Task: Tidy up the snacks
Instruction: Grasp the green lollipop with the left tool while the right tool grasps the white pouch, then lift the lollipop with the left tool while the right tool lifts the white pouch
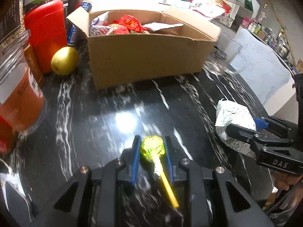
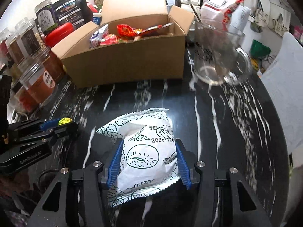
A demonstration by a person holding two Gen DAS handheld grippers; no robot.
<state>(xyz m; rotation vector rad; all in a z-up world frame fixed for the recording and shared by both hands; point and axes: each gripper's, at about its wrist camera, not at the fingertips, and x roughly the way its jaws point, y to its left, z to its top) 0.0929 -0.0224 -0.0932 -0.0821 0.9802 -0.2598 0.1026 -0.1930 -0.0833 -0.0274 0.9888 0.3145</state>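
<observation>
Left wrist view first: my left claw (image 1: 152,149) is clamped narrow on a lollipop (image 1: 152,147) in yellow-green foil, its blue pads against the wrapped head and the yellow stick trailing back toward me. In the right wrist view, my right claw (image 2: 148,162) is closed part-way on a white snack packet (image 2: 146,157) printed with green drawings, the pads pressing its two sides while its sawtooth ends stick out front and back. Both snacks look lifted off the dark marbled surface (image 1: 106,113), and each claw shows at the edge of the other's view, so the two hang side by side, well short of the goal.

Ahead stands an open cardboard box (image 1: 147,60) that already holds red wrappers (image 1: 128,23) and a blue-and-white packet (image 1: 98,26). I judge that the sorting is partly done, and these two items are picked up but not yet dropped in. I can see no other loose snack on the bare stretch between me and the box.

Around the box things are crowded. To its left sit a yellow pear-like fruit (image 1: 64,60), a red container (image 1: 46,36) and clear jars (image 2: 37,83). Close to its right corner stands a glass mug (image 2: 219,56), nearest my right claw's path, and behind it a red-and-white bag (image 2: 221,1). The box's raised flaps (image 2: 180,17) narrow the opening, so I would come in over the front wall.
</observation>
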